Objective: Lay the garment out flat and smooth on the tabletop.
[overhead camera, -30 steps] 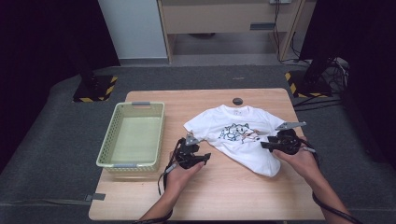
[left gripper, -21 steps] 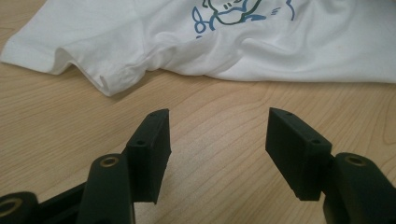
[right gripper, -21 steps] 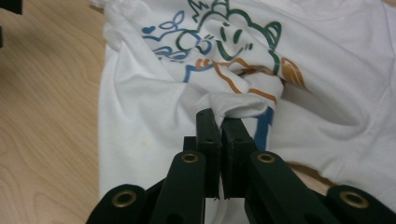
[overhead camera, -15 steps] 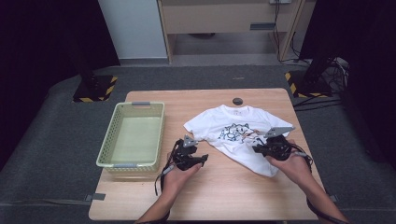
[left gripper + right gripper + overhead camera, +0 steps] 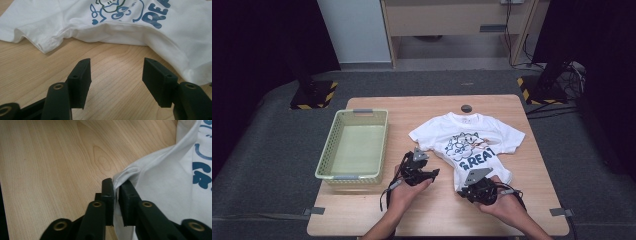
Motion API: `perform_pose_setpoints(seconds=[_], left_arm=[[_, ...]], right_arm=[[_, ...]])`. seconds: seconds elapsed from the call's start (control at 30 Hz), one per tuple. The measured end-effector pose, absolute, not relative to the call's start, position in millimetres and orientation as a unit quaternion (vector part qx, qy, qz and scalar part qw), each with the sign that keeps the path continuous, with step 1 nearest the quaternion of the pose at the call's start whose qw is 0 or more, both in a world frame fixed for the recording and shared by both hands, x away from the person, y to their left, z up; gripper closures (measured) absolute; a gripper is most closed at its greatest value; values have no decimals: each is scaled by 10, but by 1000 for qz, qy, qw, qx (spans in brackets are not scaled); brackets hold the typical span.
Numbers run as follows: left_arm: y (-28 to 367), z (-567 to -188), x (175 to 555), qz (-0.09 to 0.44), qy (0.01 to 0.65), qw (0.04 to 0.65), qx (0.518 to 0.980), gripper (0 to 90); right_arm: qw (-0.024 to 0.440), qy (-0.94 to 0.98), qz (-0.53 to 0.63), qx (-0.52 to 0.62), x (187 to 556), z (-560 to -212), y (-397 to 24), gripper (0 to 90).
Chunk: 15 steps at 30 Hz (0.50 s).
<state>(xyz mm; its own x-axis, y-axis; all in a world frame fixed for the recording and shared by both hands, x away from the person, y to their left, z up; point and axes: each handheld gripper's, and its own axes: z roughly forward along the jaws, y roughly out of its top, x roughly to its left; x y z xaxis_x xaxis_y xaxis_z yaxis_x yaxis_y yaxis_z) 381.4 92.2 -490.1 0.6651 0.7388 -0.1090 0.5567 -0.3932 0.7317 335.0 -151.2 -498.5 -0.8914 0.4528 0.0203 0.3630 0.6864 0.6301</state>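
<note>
Shirt (image 5: 469,145) lies printed side up on the worktop (image 5: 432,220), its near hem pinched by the right gripper (image 5: 116,185), while the left gripper (image 5: 116,75), fingers spread and empty, faces the folded edge just ahead.

Shirt (image 5: 130,22) cut off by top and right edges in left gripper view; print lettering reads only in part. Shirt cut by right edge in right gripper view; fold of hem hidden between jaws. High view: shirt's near hem hidden behind right gripper (image 5: 479,187). Small dark disc (image 5: 467,108) on desk (image 5: 437,210) too small to identify. Forearms cut by bottom edge.
</note>
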Motion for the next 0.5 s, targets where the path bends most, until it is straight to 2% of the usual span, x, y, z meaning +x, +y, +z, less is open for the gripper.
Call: perform_pose_setpoints(seconds=[0.2, 0.37, 0.5], left_arm=[[884, -4900, 3784, 113, 387, 385, 830, 394], [797, -4889, 3734, 108, 378, 386, 834, 385], [704, -4893, 3674, 103, 365, 382, 843, 376]], right_arm=[[74, 910, 335, 231, 3281, -4891, -1604, 615], [88, 899, 348, 251, 3238, -4743, -1821, 561], [109, 883, 353, 288, 3321, -4649, -2103, 562]])
